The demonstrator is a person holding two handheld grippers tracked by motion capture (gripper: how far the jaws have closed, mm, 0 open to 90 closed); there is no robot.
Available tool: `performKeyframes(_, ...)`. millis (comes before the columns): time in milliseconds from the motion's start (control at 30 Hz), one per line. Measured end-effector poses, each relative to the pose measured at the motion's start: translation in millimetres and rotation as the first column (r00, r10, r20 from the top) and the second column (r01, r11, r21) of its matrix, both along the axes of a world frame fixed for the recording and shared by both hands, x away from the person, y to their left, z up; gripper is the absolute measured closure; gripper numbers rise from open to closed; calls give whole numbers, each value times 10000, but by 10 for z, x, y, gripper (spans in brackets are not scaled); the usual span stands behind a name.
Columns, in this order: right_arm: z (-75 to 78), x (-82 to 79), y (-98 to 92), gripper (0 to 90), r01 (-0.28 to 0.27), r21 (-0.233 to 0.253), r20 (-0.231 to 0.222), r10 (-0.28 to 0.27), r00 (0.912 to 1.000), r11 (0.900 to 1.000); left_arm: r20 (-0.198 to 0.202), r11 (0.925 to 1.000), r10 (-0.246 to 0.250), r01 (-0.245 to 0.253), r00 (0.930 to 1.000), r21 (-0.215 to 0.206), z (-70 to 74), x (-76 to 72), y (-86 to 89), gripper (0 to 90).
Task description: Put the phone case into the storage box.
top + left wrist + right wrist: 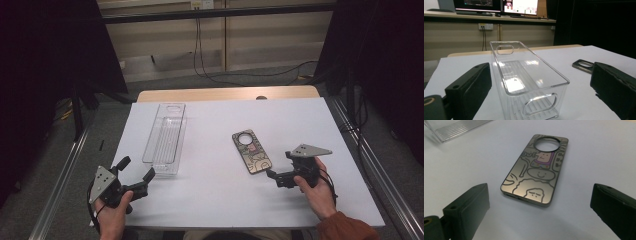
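The phone case point(251, 151) lies flat on the white table point(215, 195), right of centre, its printed back up — cartoon faces drawn in dark lines on a grey-gold ground, a purple patch below the round camera hole. In the right gripper view the case point(536, 170) sits just ahead of the two black jaws, its bottom edge nearest them and the camera hole at the far end; nothing touches it. The right gripper point(280, 167) hovers just beside the case's near end, held in the person's right hand point(316, 192), with its jaws spread wide and empty and its grey three-cornered plate on top. To the left, well apart from the case, stands a long clear plastic bin point(166, 137) with ribbed floor and an oval handle slot at each end, its long axis running away from the person. The left gripper point(136, 172), gripped in the left hand point(112, 212) at the table's near left corner, points at the bin's near end with its jaws also wide apart, holding nothing. In the left gripper view the bin point(529, 75) rises between the jaws — whether it sits inside their gap or just beyond the tips is hard to tell — and the case's camera end point(584, 65) peeks out at the right.
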State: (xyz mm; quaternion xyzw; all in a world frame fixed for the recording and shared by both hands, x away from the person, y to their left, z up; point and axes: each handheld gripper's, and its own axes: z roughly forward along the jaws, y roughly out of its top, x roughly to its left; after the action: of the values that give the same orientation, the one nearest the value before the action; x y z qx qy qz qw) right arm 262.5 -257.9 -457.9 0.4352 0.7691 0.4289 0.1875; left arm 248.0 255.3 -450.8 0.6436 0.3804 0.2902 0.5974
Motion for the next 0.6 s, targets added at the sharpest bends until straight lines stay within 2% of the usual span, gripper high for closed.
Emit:
performKeyframes(167, 34, 55, 64, 15, -232, -226, -45, 231, 9997, 9995, 0, 10000, -37, 37, 10000, -5, -3, -4, -5, 37)
performKeyframes(233, 65, 103, 100, 14, -295, -246, -286, 288, 9992, 9993, 12, 9999, 76, -76, 10000, 91, 0, -13, -2, 36)
performKeyframes(333, 87, 167, 150, 14, -574, -394, -420, 557, 9976, 9976, 35, 10000, -66, 66, 10000, 53, 2, -15, 7, 37)
performKeyframes(400, 106, 192, 191, 20, -545, -464, -304, 531, 9981, 9974, 1, 10000, -17, 17, 10000, 70, 1, -18, 3, 37)
performKeyframes(500, 113, 228, 227, 22, -618, -576, -364, 598, 9975, 9964, 4, 9999, 14, -14, 10000, 99, 1, -17, 5, 37)
performKeyframes(600, 125, 307, 281, 21, -748, -611, -604, 711, 9956, 9953, -3, 10000, -32, 32, 10000, 77, 0, -14, 6, 37)
